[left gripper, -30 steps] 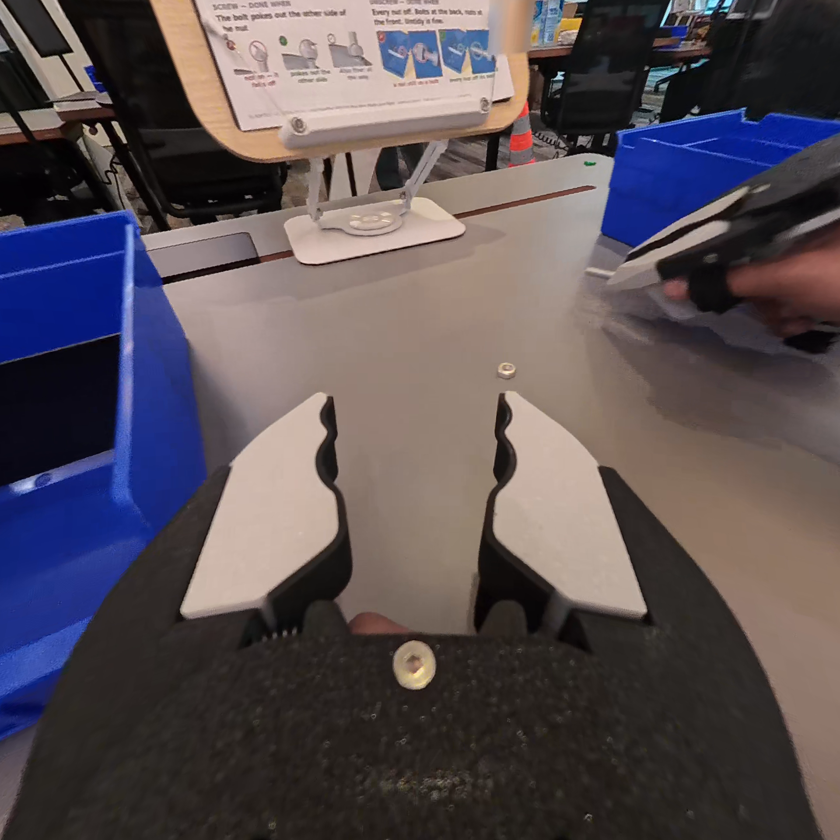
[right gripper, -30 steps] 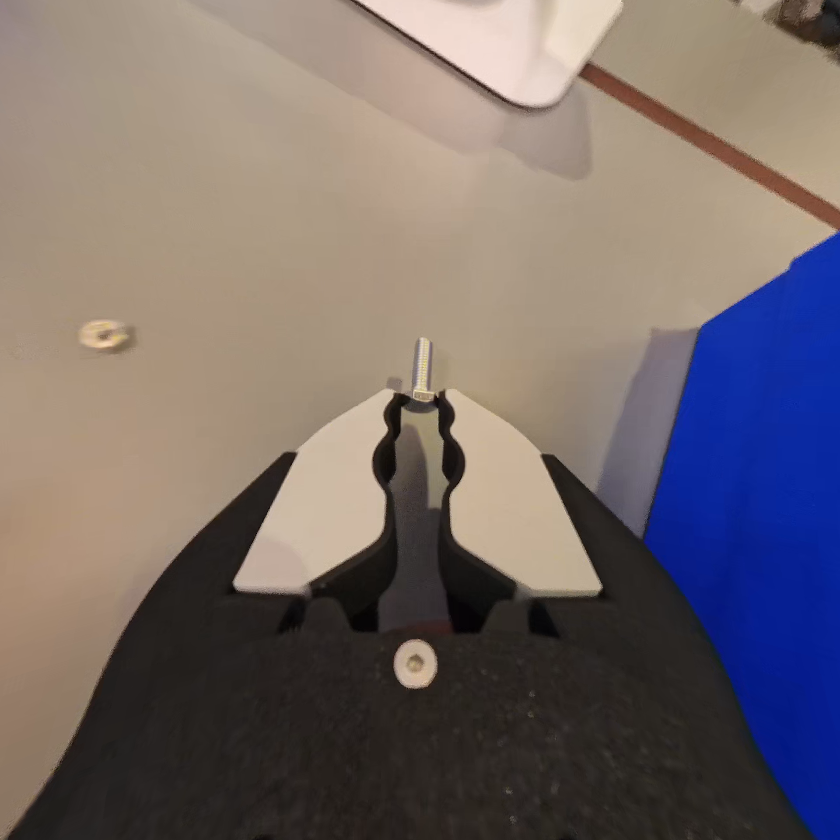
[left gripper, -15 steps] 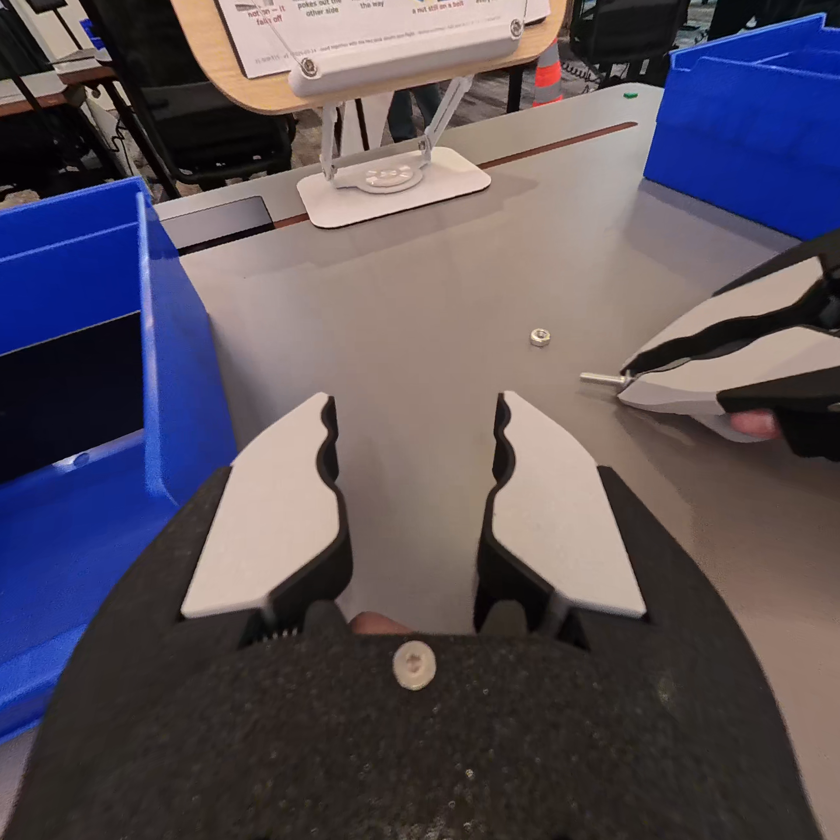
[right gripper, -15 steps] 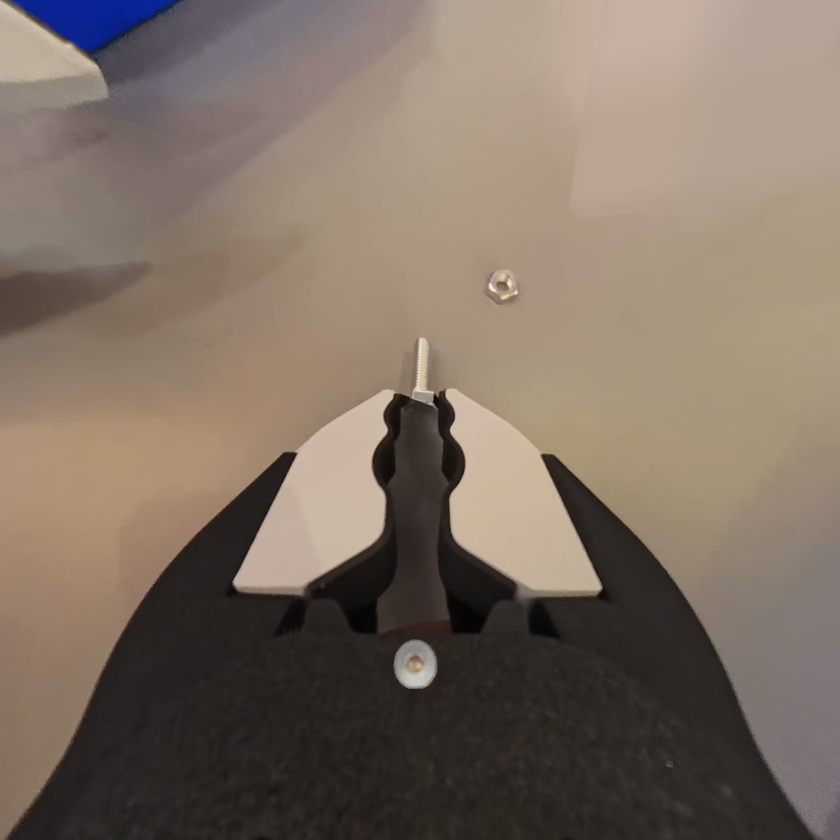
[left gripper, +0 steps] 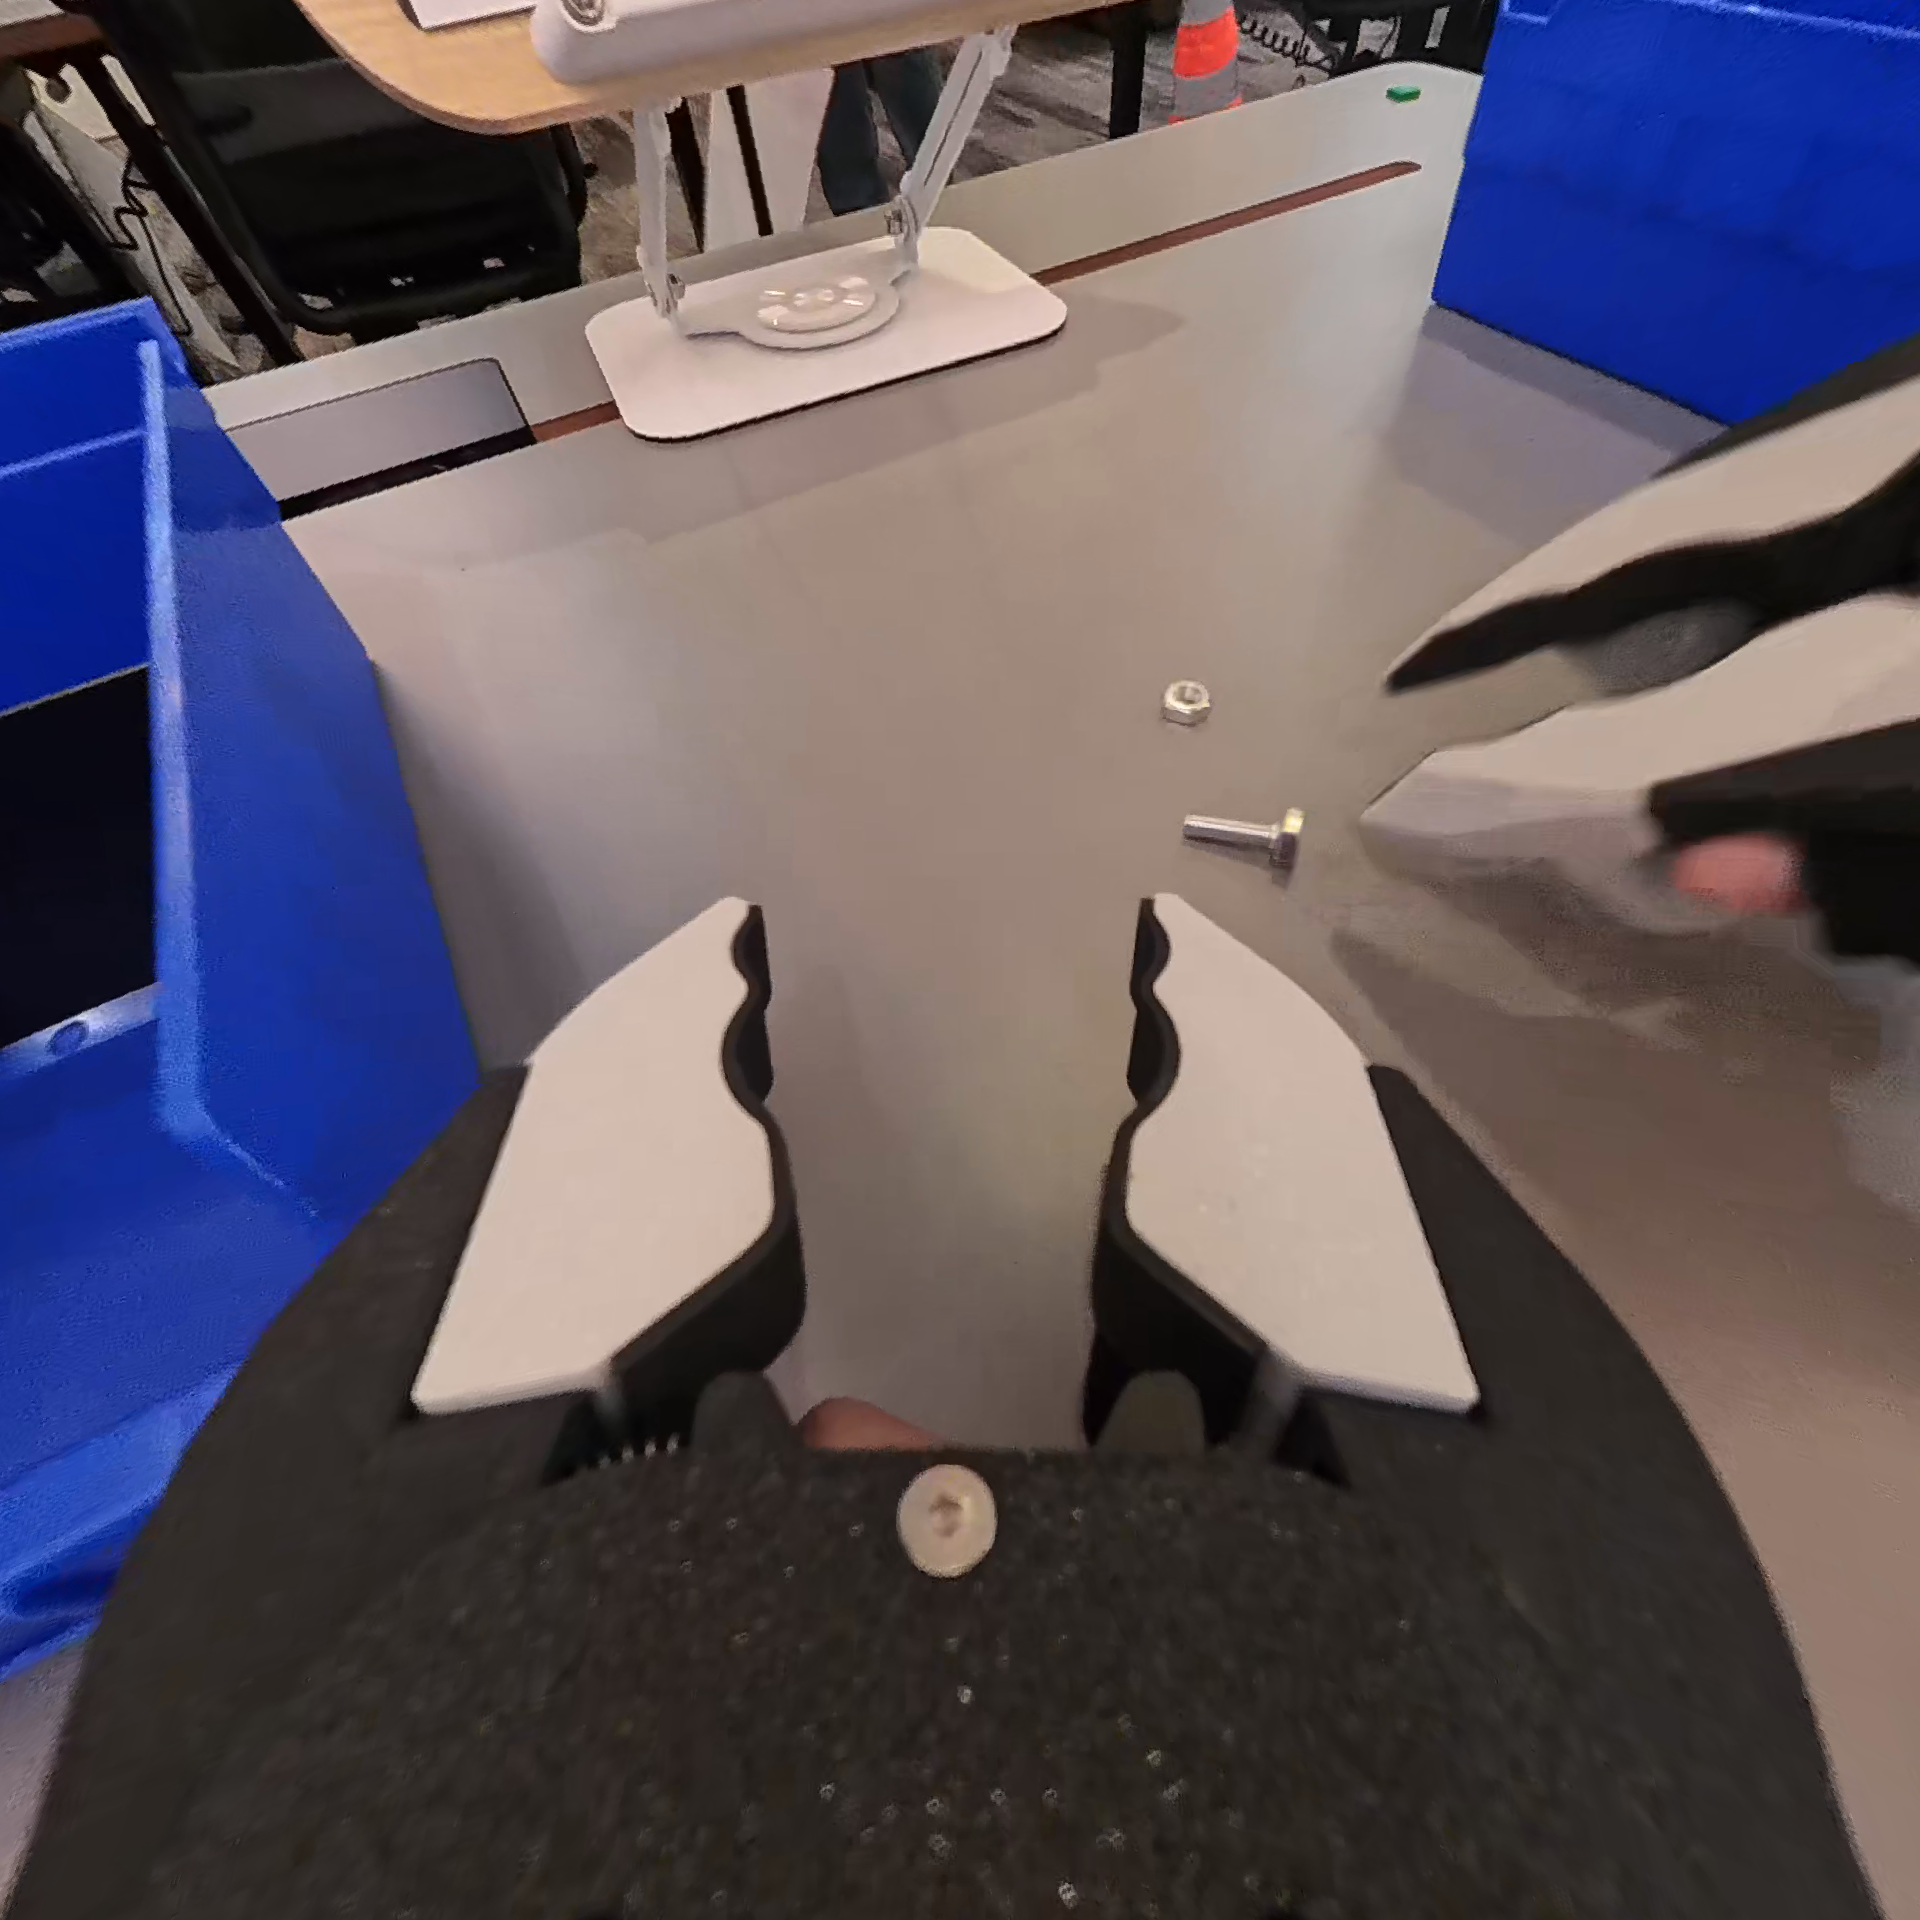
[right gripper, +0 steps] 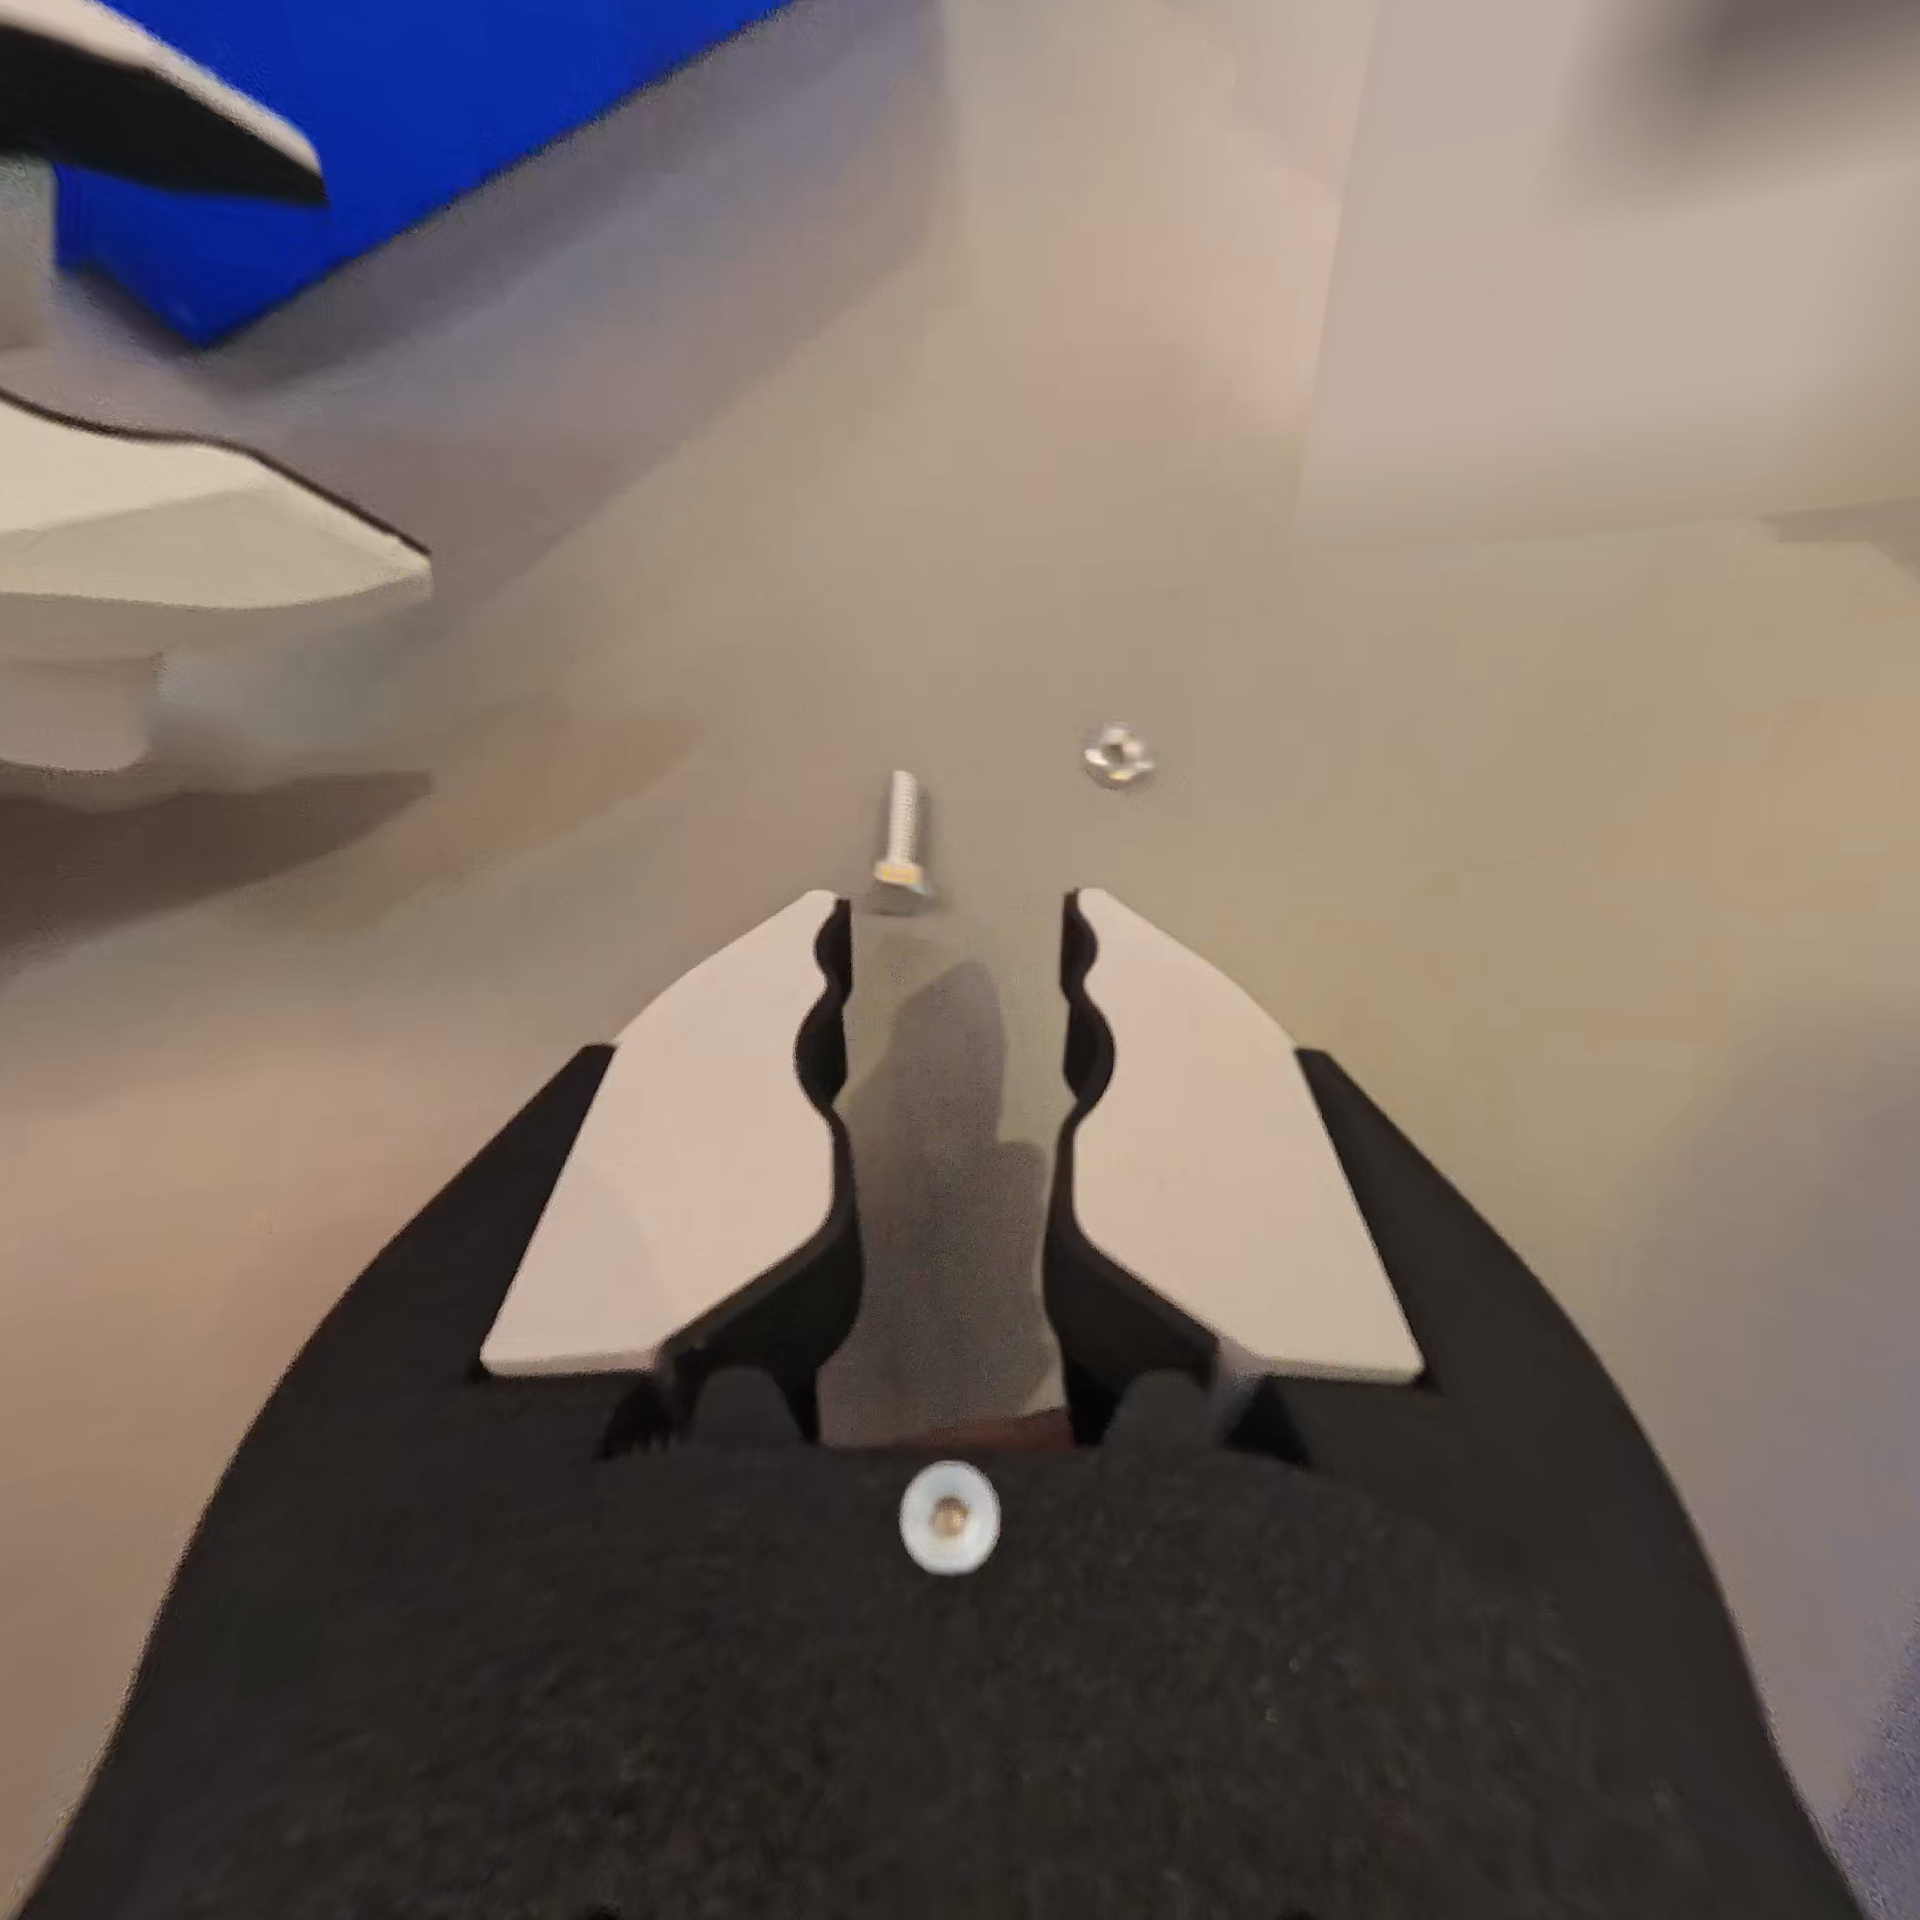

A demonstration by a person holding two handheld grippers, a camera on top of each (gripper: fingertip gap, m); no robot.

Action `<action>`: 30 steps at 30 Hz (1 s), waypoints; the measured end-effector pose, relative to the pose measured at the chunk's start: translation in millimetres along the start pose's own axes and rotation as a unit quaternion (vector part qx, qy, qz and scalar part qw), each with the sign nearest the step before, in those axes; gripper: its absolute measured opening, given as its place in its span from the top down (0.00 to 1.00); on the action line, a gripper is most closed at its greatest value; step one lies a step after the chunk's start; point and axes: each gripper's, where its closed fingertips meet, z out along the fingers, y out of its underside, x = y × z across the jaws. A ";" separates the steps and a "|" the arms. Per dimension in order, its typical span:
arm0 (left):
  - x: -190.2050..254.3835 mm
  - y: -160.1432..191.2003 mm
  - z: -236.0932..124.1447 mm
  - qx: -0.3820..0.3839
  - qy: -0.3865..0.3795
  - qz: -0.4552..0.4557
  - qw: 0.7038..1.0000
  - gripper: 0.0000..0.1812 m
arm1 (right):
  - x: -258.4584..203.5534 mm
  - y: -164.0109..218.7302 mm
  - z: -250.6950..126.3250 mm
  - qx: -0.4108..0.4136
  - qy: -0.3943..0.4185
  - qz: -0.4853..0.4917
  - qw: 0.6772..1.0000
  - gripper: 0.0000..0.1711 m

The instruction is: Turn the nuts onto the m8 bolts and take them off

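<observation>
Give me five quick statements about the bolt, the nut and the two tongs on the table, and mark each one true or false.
1. The bolt lies on its side on the grey table. True.
2. The nut is threaded onto the bolt. False: it sits loose on the table, apart from the bolt.
3. The right tongs are clamped on the bolt's head. False: the jaws stand open, and the bolt lies just beyond the tips.
4. The left tongs are open and empty. True.
5. A blue bin stands beside the left tongs. True.
</observation>
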 end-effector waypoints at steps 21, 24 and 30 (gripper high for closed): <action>47.4 27.5 -1.0 -0.087 0.032 -0.048 0.995 0.66 | 65.3 47.7 -123.0 0.173 0.112 0.074 0.976 0.68; 62.3 21.8 19.0 -0.106 0.026 -0.025 0.994 0.64 | 63.5 49.6 -123.5 0.175 0.100 0.081 0.976 0.68; 68.1 15.3 62.3 -0.144 -0.016 0.053 0.988 0.63 | 63.4 45.6 -124.9 0.181 0.081 0.090 0.976 0.69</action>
